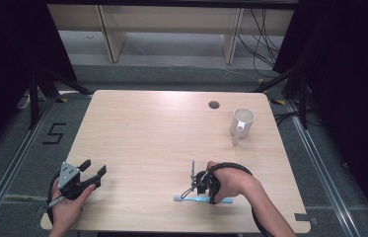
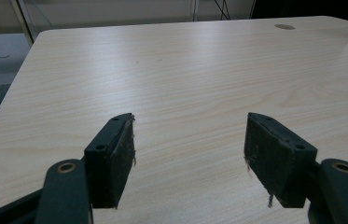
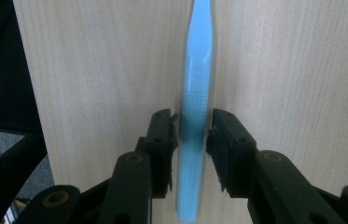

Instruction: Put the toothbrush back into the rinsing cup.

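the right tongs (image 1: 202, 190) sit low over the near edge of the table (image 1: 162, 133), held in the person's right hand (image 1: 232, 181), which comes in from the bottom right of the high view. a light blue toothbrush (image 1: 200, 199) lies flat on the wood here, running left to right, with its paler end poking out to the left of the tongs and the other end showing just past the hand. in the right gripper view the right tongs (image 3: 192, 135) have their two black jaws closed in on either side of the toothbrush (image 3: 198, 70) handle, pads touching or all but touching the ribbed part of it; whether they squeeze it firmly is hard to tell, and the toothbrush looks a little blurred. the handle runs straight away from the camera, with its broader, flatter stretch lying on the table beyond the jaws

the left tongs (image 1: 94, 174) are well apart from all this, at the near left corner of the table, held in the left hand (image 1: 65, 205). in the left gripper view the left tongs (image 2: 190, 144) stand wide open, with bare wood between the jaws and nothing in them

a white mug (image 1: 241, 122) stands upright near the far right corner of the table, well apart from both tongs, close to a small round hole (image 1: 214, 104) in the tabletop
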